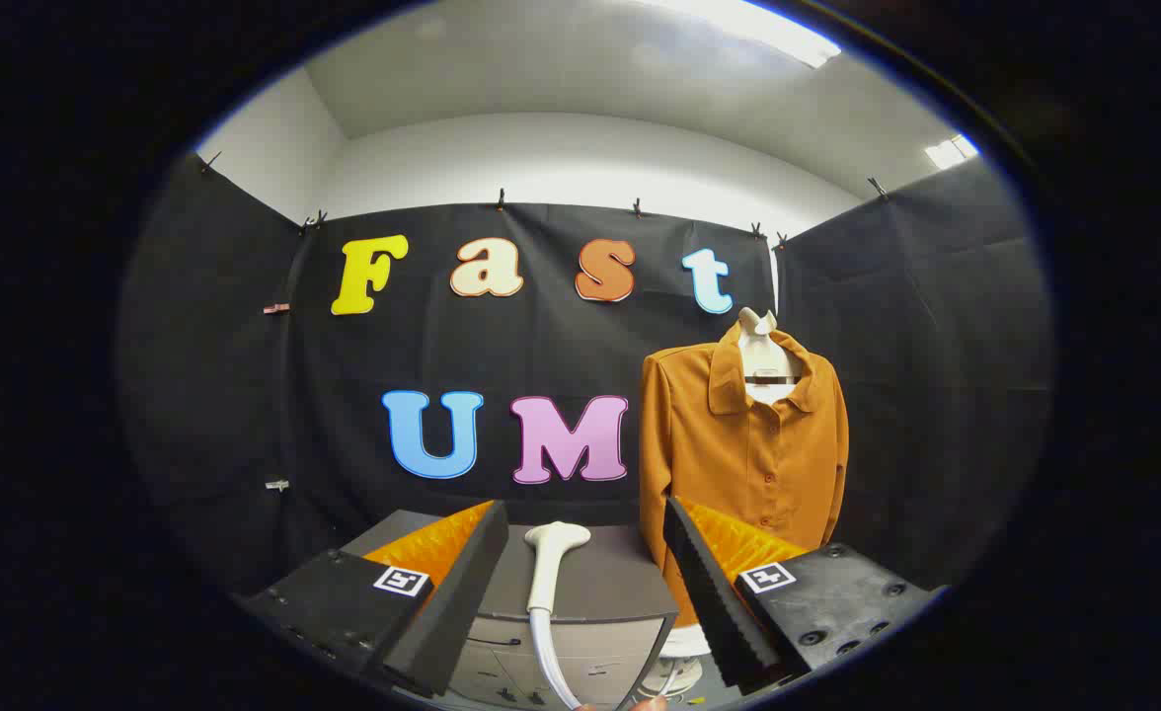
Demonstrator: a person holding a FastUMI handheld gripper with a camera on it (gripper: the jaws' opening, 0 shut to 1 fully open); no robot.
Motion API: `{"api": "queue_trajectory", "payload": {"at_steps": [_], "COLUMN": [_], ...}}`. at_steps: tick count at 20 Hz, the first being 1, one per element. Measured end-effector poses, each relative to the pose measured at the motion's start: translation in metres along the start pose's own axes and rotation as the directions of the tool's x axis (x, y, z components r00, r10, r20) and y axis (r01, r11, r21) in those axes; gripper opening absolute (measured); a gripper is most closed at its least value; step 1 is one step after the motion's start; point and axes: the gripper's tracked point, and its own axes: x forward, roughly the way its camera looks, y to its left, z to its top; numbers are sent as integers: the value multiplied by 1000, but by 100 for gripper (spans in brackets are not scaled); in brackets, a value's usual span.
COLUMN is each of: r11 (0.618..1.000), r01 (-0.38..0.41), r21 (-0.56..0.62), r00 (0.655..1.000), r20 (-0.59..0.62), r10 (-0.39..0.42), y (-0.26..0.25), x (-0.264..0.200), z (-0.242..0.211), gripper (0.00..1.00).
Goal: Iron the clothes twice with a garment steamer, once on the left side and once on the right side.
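A white garment steamer head (553, 553) lies on top of a grey cabinet (610, 592), its hose (545, 662) trailing down toward me. It sits just ahead of my gripper (585, 592), between the two fingers, which stand wide apart and touch nothing. An orange-brown buttoned shirt (743, 449) hangs on a white hanger stand (760, 341) beyond the right finger, to the right of the cabinet. The shirt's lower hem is hidden behind that finger.
The grey cabinet has drawers (531, 667) on its front. A round white base (674, 673) of the stand sits on the floor beside the cabinet. Black cloth walls (215, 395) close the booth on three sides.
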Motion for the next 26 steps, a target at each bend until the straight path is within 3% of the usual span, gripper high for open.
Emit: {"api": "queue_trajectory", "payload": {"at_steps": [20, 26], "r11": [1000, 996], "r01": [-2, -89], "r21": [-18, 28], "r00": [1000, 986], "r20": [-20, -136], "r10": [1, 93], "y": [14, 41], "x": [0, 16], "z": [-7, -43], "gripper": [98, 98]}}
